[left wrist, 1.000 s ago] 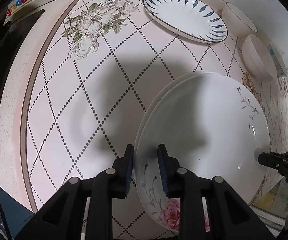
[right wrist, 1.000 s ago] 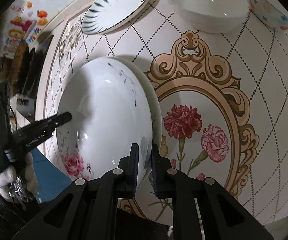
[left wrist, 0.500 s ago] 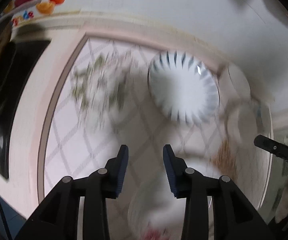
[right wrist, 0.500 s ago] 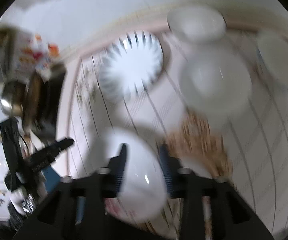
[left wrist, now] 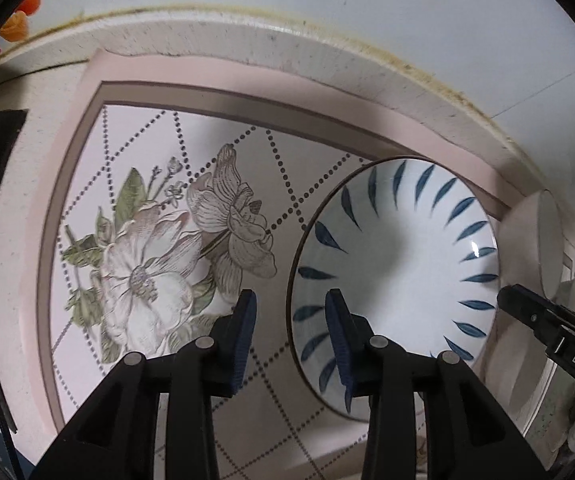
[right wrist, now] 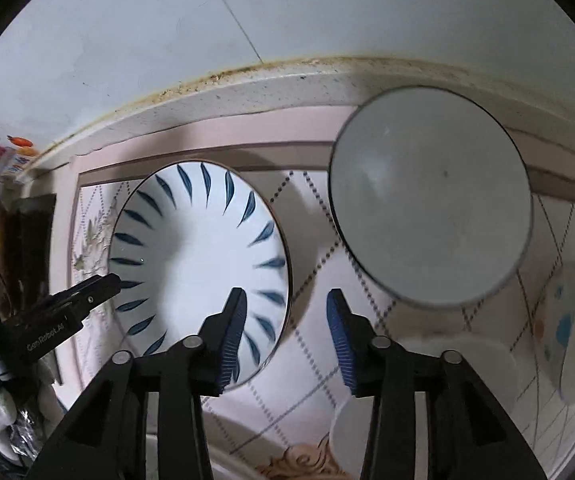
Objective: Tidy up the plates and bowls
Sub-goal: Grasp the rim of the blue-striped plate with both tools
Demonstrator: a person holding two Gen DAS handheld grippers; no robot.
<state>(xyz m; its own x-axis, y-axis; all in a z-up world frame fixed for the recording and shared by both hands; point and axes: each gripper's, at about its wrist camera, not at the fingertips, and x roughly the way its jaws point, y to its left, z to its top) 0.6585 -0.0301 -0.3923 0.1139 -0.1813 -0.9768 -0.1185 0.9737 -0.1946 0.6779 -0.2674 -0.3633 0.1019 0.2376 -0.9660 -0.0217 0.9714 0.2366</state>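
Dim indoor light; soft shadow across the striped plate (left wrist: 399, 264); strong fisheye bending; blur toward 3 o'clock.

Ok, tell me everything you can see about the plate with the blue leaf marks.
The blue-leaf plate is round, white and glossy, likely ceramic, with dark blue leaf strokes ringing its inner slope and a thin dark rim line. It lies flat, face up and empty, on the patterned mat near the back wall. The open left claw straddles its left rim; the open right claw straddles its right rim.
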